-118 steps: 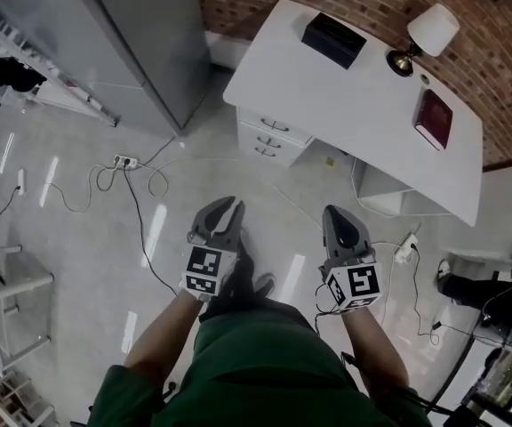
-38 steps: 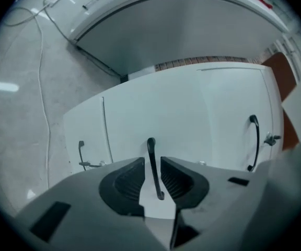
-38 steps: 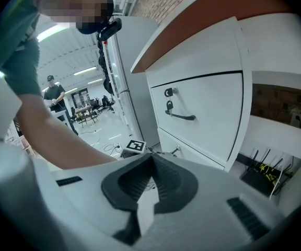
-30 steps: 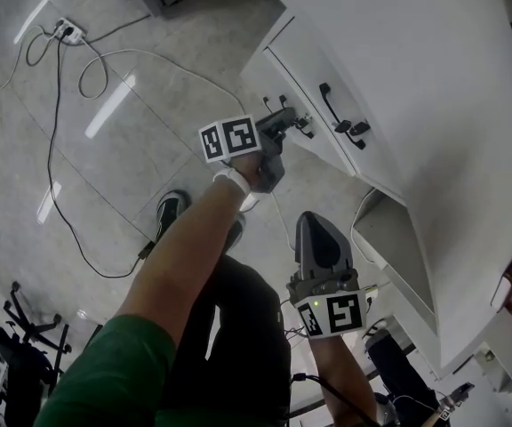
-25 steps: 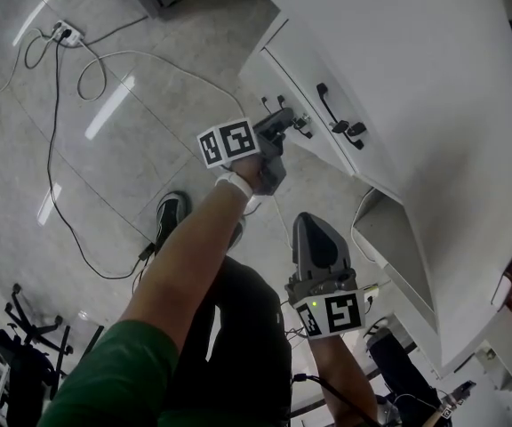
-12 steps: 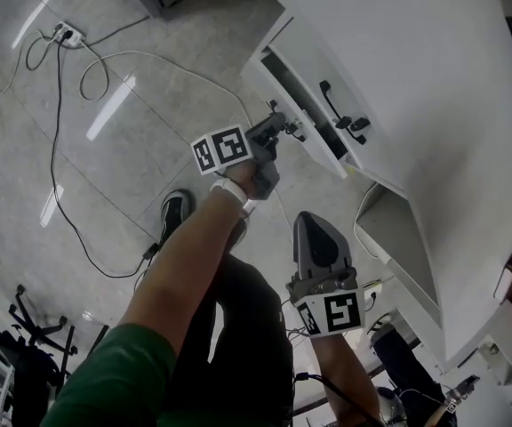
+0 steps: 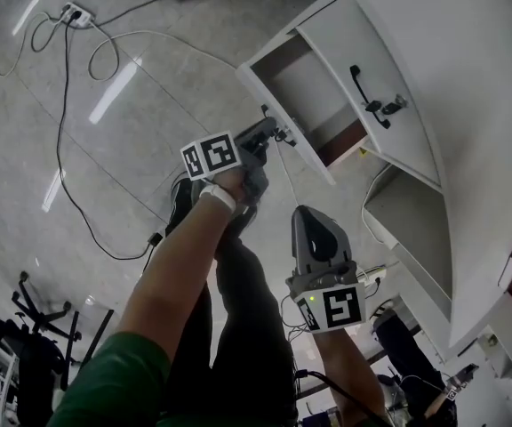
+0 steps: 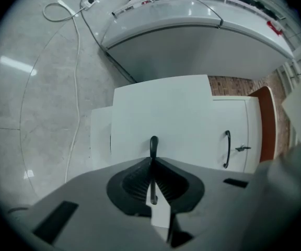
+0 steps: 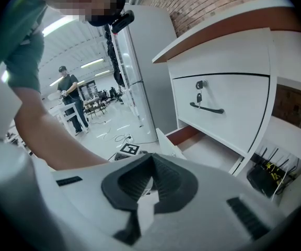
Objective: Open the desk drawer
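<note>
The left arm [image 7: 180, 265] reaches forward and up from the green sleeve, nearly straight, with the wrist turned so the left gripper [image 7: 270, 133] points at the desk [image 7: 478, 69]. Its jaws are closed on the handle [image 7: 280, 135] of the lower drawer [image 7: 314, 92]. In the left gripper view the dark bar of the handle [image 8: 153, 143] runs upright between the ribbed pads and rises just above the jaw tips of the left gripper [image 8: 152, 163], with the white drawer front [image 8: 161, 114] behind it.

The drawer stands open, out from under the desk top, its pale inside and a brown strip at the back exposed. Above it the upper drawer [image 7: 363, 60] is shut, its own black handle free and a key hanging just beside that handle.

The right gripper [image 7: 310, 222] is held low and close to the person's body, well apart from the desk, the forearm bent back toward the torso and the marker cube [image 7: 332, 308] facing up. In the right gripper view the jaws of the right gripper [image 9: 151, 158] meet at their tips with nothing between them; they point toward the open drawer [image 9: 197, 140] and the upper drawer [image 9: 229, 109].

A cable [image 7: 105, 47] lies looped on the floor [image 7: 149, 105] to the left.
</note>
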{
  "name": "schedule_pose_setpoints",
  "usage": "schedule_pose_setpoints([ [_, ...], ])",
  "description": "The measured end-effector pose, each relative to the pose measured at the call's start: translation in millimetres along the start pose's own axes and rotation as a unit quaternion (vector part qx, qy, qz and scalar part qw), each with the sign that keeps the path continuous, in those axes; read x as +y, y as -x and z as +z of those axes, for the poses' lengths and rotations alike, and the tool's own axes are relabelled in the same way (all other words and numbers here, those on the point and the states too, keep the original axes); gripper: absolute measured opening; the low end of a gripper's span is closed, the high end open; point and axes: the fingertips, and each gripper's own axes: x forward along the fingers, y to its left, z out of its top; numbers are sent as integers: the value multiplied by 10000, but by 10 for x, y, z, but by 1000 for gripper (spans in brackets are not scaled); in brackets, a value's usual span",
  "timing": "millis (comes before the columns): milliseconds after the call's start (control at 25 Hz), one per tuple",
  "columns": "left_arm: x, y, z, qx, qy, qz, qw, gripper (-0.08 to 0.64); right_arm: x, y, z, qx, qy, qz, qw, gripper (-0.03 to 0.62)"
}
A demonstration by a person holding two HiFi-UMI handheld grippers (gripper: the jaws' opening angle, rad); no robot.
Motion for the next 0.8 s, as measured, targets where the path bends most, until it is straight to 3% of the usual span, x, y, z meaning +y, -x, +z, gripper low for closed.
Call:
schedule_pose_setpoints([
  [400,244,535,-57,29,12,387,9992,17,363,-27,53,78,-93,187,9998,2],
  [800,585,545,-74,320,-274,948,9946,18,236,99,-128,230,-282,3,9993,2],
])
